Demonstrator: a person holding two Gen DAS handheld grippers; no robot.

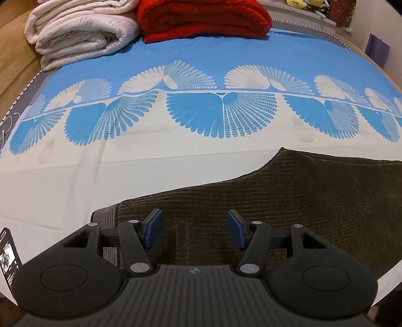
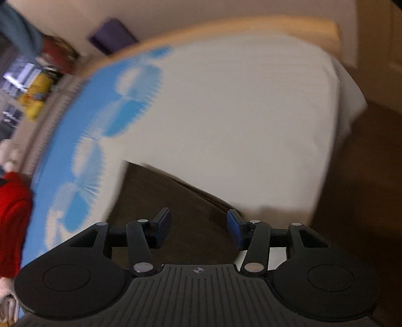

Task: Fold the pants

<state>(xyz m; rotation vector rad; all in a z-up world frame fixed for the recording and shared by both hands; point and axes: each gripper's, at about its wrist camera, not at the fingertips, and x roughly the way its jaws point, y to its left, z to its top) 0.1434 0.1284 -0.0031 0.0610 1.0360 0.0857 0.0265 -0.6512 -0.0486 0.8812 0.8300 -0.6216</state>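
Dark brown corduroy pants [image 1: 289, 198] lie flat on the white and blue bed sheet [image 1: 100, 176], reaching from the lower middle to the right edge of the left wrist view. My left gripper [image 1: 194, 227] hovers over their near left end, open, with nothing between its blue pads. The right wrist view is blurred by motion. In it the pants [image 2: 155, 198] show as a dark brown shape under my right gripper [image 2: 199, 227], which is open with no cloth between its pads.
A folded white quilt [image 1: 80, 32] and a folded red blanket [image 1: 203, 20] sit at the far side of the bed. A phone [image 1: 8, 254] lies at the near left edge. The sheet's corner [image 2: 346, 100] hangs over the bed edge above dark floor [image 2: 364, 176].
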